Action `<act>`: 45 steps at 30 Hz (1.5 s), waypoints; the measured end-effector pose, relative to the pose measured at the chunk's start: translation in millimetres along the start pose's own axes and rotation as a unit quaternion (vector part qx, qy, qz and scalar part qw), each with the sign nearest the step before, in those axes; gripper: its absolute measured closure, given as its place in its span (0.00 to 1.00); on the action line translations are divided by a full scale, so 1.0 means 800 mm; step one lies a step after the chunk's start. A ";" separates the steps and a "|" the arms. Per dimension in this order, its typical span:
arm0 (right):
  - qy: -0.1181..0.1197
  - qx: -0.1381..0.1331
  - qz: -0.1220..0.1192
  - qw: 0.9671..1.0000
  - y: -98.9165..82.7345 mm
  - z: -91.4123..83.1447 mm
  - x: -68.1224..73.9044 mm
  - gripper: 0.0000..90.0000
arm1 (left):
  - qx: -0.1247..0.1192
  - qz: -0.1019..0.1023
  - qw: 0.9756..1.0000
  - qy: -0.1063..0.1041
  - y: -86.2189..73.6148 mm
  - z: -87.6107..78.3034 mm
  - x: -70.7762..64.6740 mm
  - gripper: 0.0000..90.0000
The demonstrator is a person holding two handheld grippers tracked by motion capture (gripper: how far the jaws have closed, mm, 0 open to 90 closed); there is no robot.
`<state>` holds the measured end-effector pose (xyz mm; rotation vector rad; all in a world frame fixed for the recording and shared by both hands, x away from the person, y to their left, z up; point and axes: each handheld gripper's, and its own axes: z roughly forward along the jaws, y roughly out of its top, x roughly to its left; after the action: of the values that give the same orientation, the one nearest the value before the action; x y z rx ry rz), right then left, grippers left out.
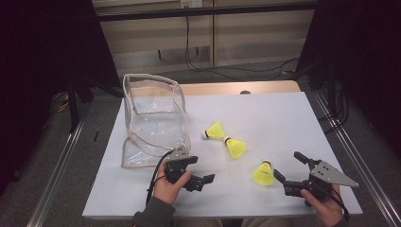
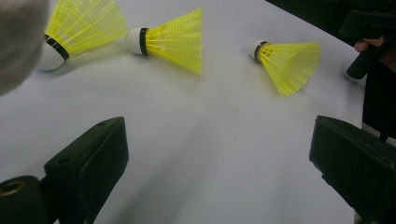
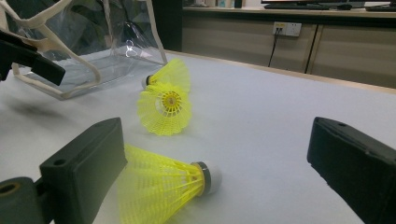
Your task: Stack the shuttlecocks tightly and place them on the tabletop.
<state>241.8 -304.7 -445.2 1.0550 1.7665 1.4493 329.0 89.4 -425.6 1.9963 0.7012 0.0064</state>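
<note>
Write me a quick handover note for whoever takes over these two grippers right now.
Left gripper: open, empty, just right of the clear plastic zip bag with beige trim.
Right gripper: open, jaws either side of the nearest yellow feathered shuttlecock, not closed on it.
Two other yellow shuttlecocks lie mid-table on the white tabletop.
Done: nothing picked up.
Left: probably all three shuttlecocks into the bag.

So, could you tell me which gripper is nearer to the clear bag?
Left. The left gripper sits just below the clear bag, near its front edge; the right gripper is far across the table, beside a shuttlecock.
</note>
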 end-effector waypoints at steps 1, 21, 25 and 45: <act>0.000 -0.001 0.000 1.000 0.000 0.000 0.000 0.04 | 0.001 -0.001 1.000 0.000 0.000 -0.001 0.000 0.05; -0.001 0.001 -0.002 1.000 0.000 0.000 0.000 0.04 | -0.012 0.004 1.000 0.002 -0.009 -0.026 0.012 0.05; -0.002 0.001 -0.003 1.000 0.001 0.000 0.000 0.04 | -0.014 0.006 1.000 0.006 -0.011 -0.032 0.016 0.05; -0.002 0.002 -0.003 1.000 0.000 0.000 0.000 0.04 | -0.012 0.013 0.999 0.029 -0.022 -0.053 0.031 0.04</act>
<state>242.0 -304.6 -444.9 1.0527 1.7692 1.4408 329.2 141.6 -424.5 1.9888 0.7093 0.0873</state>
